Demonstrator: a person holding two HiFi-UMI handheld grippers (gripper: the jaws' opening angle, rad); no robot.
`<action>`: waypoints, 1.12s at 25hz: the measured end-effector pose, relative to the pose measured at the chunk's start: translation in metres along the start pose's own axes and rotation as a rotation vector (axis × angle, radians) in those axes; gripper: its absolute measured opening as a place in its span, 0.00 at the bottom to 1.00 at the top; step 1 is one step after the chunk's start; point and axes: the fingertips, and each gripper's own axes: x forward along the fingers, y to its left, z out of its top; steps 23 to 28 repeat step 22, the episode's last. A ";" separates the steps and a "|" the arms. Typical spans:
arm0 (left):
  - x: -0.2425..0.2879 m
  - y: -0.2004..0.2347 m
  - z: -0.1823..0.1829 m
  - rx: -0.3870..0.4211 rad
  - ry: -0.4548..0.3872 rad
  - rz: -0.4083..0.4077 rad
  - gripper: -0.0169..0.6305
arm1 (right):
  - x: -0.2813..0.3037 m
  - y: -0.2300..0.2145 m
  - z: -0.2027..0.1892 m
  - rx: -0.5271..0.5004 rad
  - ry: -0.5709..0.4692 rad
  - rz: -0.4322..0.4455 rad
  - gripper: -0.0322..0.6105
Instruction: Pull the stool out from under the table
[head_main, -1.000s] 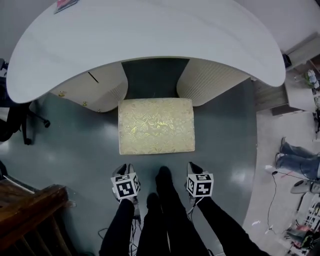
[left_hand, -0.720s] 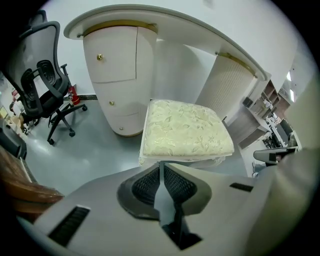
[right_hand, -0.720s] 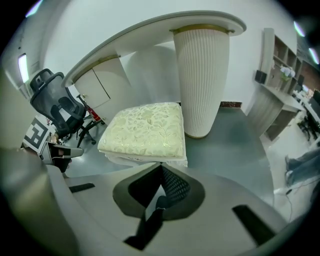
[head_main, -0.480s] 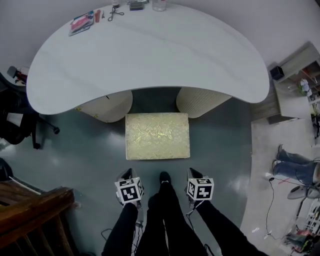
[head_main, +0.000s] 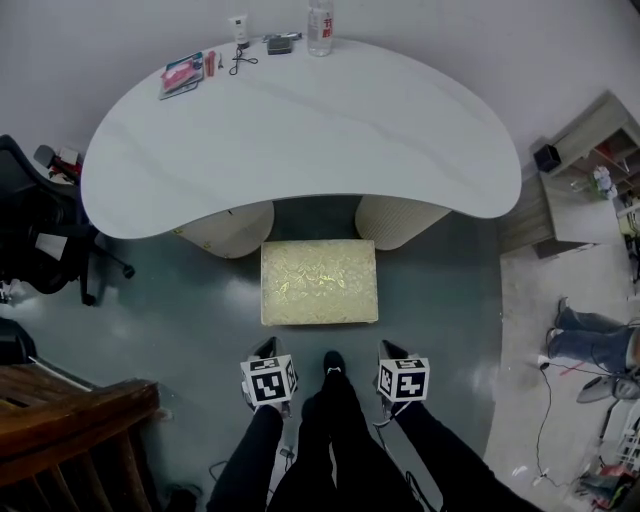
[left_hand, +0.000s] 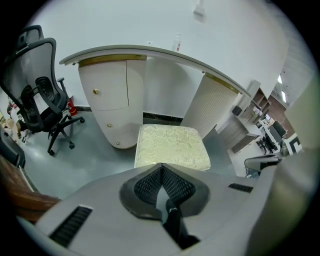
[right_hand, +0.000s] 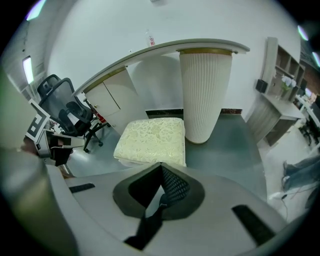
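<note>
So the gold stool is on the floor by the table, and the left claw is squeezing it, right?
Not quite. The left claw isn't squeezing the stool: the left gripper view shows it shut on nothing, with the stool lying beyond it. The stool does stand on the floor by the table.

Back edge of the bench (head_main: 300, 130) has a little row of clutter. There's a clear bottle (head_main: 320, 28), a white tube (head_main: 239, 28) standing up, and some small dark thing (head_main: 281, 43) between them. A pink packet (head_main: 182, 75) lies further left with a black looped item (head_main: 236, 62) beside it, can't tell what. A black mesh office chair (head_main: 40, 230) sits on the left on the grey-green floor (head_main: 180, 300). Dark wooden furniture (head_main: 70, 420) fills the lower left corner. Over on the right there's a shelf unit (head_main: 585, 150), somebody's jeans-clad legs (head_main: 590, 335), and a loose cable (head_main: 542, 400) trailing across the floor.
</note>
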 end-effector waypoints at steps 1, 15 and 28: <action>-0.004 -0.002 0.001 0.002 -0.003 -0.002 0.04 | -0.004 0.001 0.001 -0.001 -0.001 0.000 0.05; -0.071 -0.018 -0.009 0.049 -0.076 -0.033 0.04 | -0.059 0.023 -0.032 -0.043 -0.027 0.022 0.05; -0.127 -0.016 -0.051 0.052 -0.083 -0.045 0.04 | -0.104 0.042 -0.067 -0.056 -0.045 0.018 0.05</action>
